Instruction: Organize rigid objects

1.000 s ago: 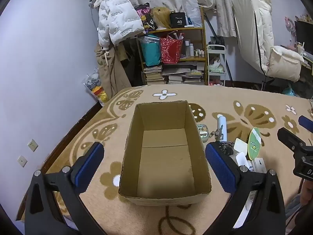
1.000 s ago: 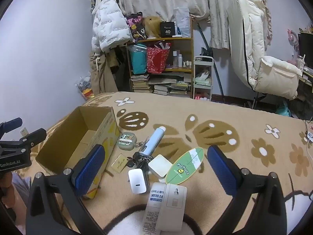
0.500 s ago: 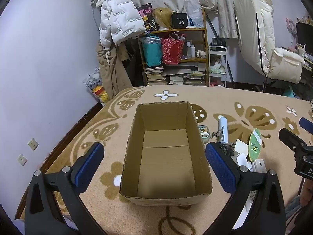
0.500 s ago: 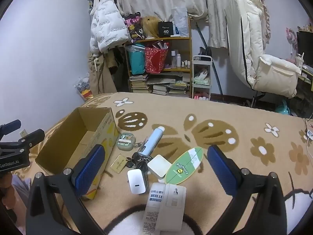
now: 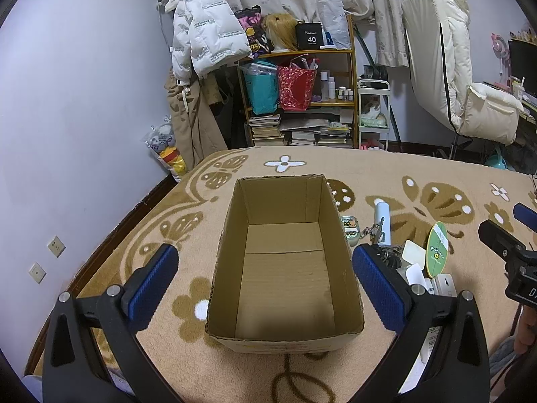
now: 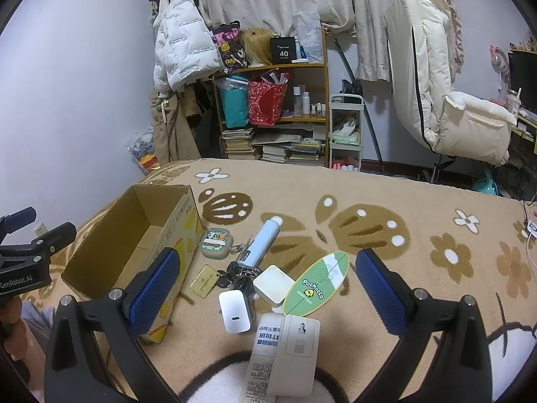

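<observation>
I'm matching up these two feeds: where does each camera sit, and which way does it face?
Left wrist: on the left gripper, looking down into the empty cardboard box; its blue fingers show open.
Right wrist: on the right gripper, facing the white charger and green surfboard card; fingers open.
Shared: box, card, and each other's gripper.

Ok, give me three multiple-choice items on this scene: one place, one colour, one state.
1. Where is the white charger?
A. in the box
B. on the blanket, right of the box
C. on the shelf

2. What colour are the gripper pads?
A. blue
B. red
C. green

3. What is in the box?
A. keys
B. a charger
C. nothing

Answers:
1 B, it lies on the blanket among the loose items.
2 A, the pads show blue in both views.
3 C, its bare cardboard floor shows.
</observation>
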The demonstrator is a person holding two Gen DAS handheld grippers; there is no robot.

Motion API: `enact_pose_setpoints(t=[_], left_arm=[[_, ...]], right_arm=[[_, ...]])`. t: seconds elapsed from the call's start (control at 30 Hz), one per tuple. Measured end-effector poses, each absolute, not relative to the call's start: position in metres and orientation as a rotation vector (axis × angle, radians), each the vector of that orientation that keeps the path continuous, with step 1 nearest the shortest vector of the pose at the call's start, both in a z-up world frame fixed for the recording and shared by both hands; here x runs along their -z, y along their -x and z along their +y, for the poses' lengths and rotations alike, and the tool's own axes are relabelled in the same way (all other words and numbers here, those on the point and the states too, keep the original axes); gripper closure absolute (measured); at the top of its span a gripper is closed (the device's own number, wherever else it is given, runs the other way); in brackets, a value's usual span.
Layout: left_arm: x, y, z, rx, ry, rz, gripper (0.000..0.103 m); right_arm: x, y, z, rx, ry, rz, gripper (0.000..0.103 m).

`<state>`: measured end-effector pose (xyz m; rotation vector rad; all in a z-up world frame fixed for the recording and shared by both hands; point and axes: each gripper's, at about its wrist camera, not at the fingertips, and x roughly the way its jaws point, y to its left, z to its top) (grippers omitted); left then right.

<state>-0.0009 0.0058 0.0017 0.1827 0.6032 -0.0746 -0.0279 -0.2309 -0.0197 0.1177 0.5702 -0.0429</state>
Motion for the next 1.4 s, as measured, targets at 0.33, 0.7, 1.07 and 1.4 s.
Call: enact_pose_setpoints(t=[0.33, 0.7, 1.07, 1.4], left_arm=[[-0.0057, 0.0006, 0.0077, 0.078, -0.184, 0.606, 0.001], [-0.004, 0.0016, 0.0031, 0.082, -0.181, 0.601, 0.001], [-0.0028, 0.0022, 0.0024, 0.083, -0.181, 0.6, 0.001], [-0.0013, 0.0043, -0.0003, 0.071, -0.184, 0.592, 0.001]], right_arm=[[0.0214, 0.0274, -0.2306, 0.04, -0.118, 0.574, 0.0], [0.0243, 0.0292, -0.2309, 0.043, -0.121, 0.565, 0.0], [0.0255, 0.03, -0.231, 0.041, -0.123, 0.568, 0.0], [0.0271, 0.0299, -0.2306, 0.041, -0.116, 0.573, 0.0]])
